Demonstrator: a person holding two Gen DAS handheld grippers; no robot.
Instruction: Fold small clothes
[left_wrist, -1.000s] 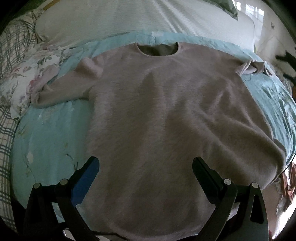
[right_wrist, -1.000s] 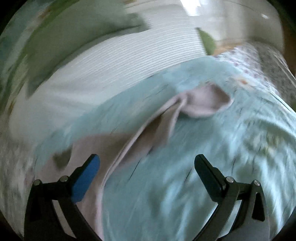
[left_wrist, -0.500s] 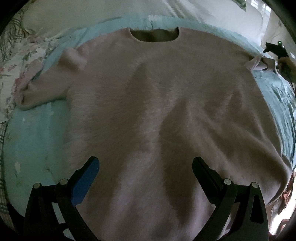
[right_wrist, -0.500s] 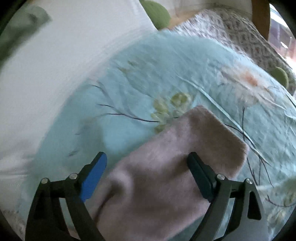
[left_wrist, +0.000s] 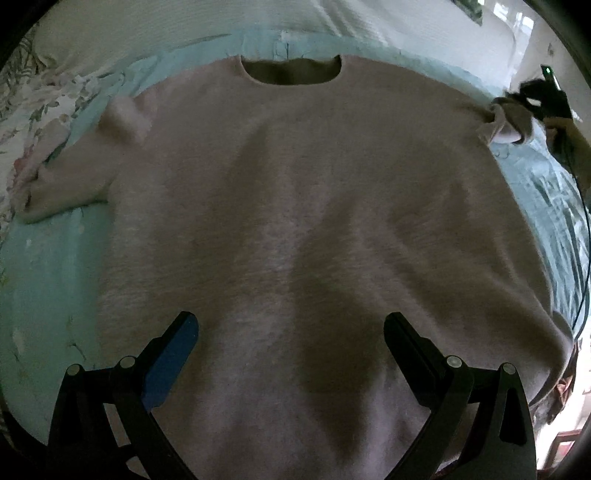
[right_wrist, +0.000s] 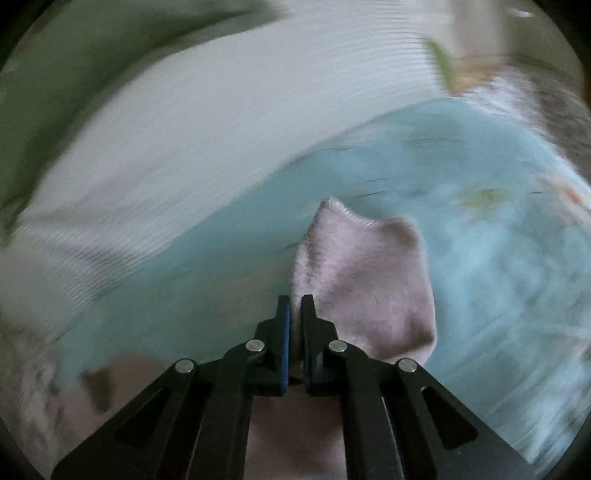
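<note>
A pinkish sweater (left_wrist: 295, 221) lay flat, front up, on the teal bedspread (left_wrist: 48, 280), neck toward the pillows. The left gripper (left_wrist: 291, 328) hung over the hem with its jaws spread wide, holding nothing. The right gripper (right_wrist: 295, 306) was clamped on the sleeve (right_wrist: 362, 280) near the cuff, which stood lifted off the bed. The knit looked soft, fuzzy and light, likely to sag and stretch rather than keep a crease. Cuffs, shoulder seams and hem corners seemed the sound places to pinch; the middle would only bunch.
</note>
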